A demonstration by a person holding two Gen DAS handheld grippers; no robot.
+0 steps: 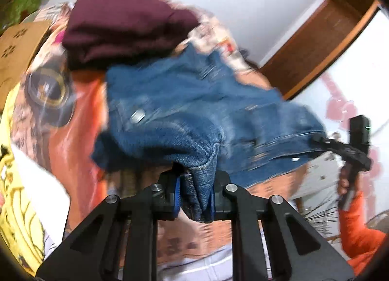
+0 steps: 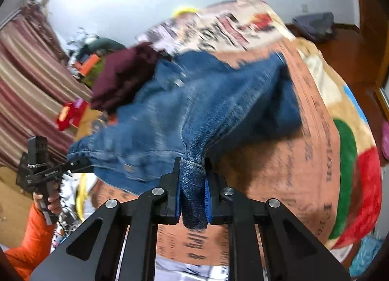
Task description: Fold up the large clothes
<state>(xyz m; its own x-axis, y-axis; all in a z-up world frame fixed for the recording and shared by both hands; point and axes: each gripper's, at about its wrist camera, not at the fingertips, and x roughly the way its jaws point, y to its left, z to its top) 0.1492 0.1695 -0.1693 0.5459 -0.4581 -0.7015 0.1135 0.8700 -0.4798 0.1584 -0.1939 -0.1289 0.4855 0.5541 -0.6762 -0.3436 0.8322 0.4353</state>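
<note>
A blue denim garment (image 1: pixel 184 101) hangs lifted over the bed, blurred by motion. My left gripper (image 1: pixel 196 195) is shut on a bunched denim corner, the cloth pinched between its blue pads. My right gripper (image 2: pixel 193 193) is likewise shut on another hemmed corner of the denim garment (image 2: pixel 201 101). In the left wrist view the right gripper (image 1: pixel 318 140) shows at the far right, clamped on the denim edge; in the right wrist view the left gripper (image 2: pixel 80 163) shows at the left edge of the cloth. A folded maroon garment (image 1: pixel 121 25) lies behind the denim.
A printed orange blanket (image 2: pixel 304 159) covers the bed. The maroon garment (image 2: pixel 121 76) lies toward the striped curtain (image 2: pixel 29 81). An orange sleeve (image 2: pixel 29 239) and a hand hold the left tool. A wooden door frame (image 1: pixel 323 45) stands behind.
</note>
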